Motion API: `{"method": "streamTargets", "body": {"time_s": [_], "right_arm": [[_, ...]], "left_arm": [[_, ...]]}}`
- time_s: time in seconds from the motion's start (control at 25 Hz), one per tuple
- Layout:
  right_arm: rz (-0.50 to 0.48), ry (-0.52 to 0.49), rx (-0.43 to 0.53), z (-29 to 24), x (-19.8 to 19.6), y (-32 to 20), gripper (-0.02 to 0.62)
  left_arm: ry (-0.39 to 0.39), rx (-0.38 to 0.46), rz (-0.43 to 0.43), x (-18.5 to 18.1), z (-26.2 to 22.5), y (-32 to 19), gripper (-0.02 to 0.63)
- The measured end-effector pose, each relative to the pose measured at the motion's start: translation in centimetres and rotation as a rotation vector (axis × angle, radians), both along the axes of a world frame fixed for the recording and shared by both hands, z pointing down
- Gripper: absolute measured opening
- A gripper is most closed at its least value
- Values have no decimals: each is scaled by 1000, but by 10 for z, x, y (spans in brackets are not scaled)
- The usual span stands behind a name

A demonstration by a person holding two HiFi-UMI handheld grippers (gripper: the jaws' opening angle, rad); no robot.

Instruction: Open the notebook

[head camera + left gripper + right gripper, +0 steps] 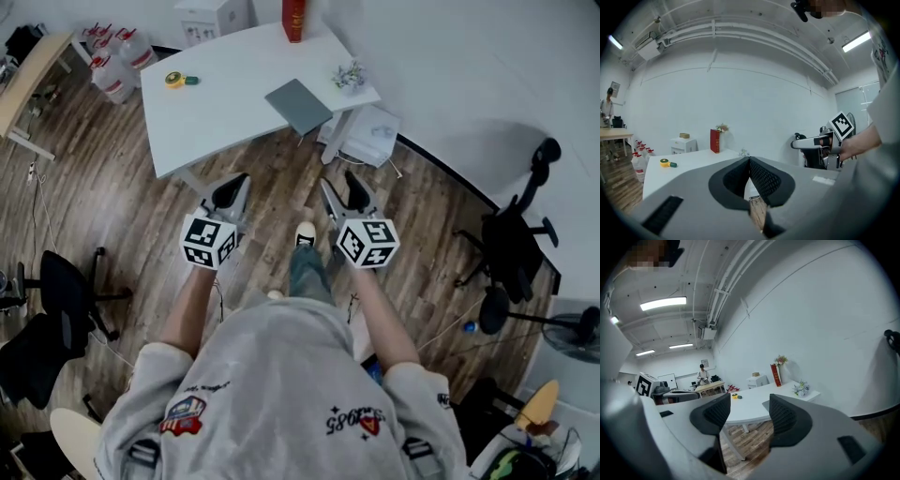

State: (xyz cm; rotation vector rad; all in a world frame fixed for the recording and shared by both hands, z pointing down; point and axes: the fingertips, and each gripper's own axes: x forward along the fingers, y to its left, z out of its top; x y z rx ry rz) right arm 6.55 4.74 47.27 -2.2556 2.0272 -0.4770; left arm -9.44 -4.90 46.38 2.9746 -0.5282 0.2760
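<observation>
The grey notebook (298,105) lies shut near the front right edge of the white table (216,103). Both grippers hang over the wooden floor, short of the table and pointing towards it. My left gripper (240,180) has its jaws together with nothing between them; in the left gripper view the pads (759,176) meet at my left gripper's tips (749,161). My right gripper (339,184) stands open and empty, and the right gripper view shows floor and table through the gap of my right gripper (749,405). A grey corner of the notebook (765,404) peeks beside its right pad.
On the table are a red book (293,19), a yellow tape measure (176,80) and a small flower pot (349,75). A white cabinet (372,136) stands under the table's right end. Office chairs (66,291) (511,246) flank the floor, and water jugs (117,61) stand at far left.
</observation>
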Motion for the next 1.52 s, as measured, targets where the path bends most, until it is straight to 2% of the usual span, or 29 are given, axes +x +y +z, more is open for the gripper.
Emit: {"method": "streamTargets", "body": {"time_s": [0.2,0.44,0.6,0.76,0.96,1.32,1.4,1.52], "right_arm": [[-82,82,-22,4,40,-66,239],[-172,110,-30,8,103,-145,241],[-228,182,-20,-2,148,-192,241],[-277,214,-15,-2,183,-231,239],[-311,171,-48,18,210,-258,239],[-335,54,-165,80,245,-275,221],[-325,7,-202,99,258,-278,202],[-325,-89,-269,130,272,-281,209]], "left_arm": [[-2,1,-45,41,-1,-54,5],[9,6,-91,111,-4,-119,5],[34,4,-103,160,-12,-156,5],[24,26,-129,198,-16,-185,5],[3,11,-157,223,-7,-206,5],[-7,-40,-186,238,17,-235,5],[-15,-51,-181,240,24,-238,5],[-29,-70,-187,237,35,-243,5]]}}
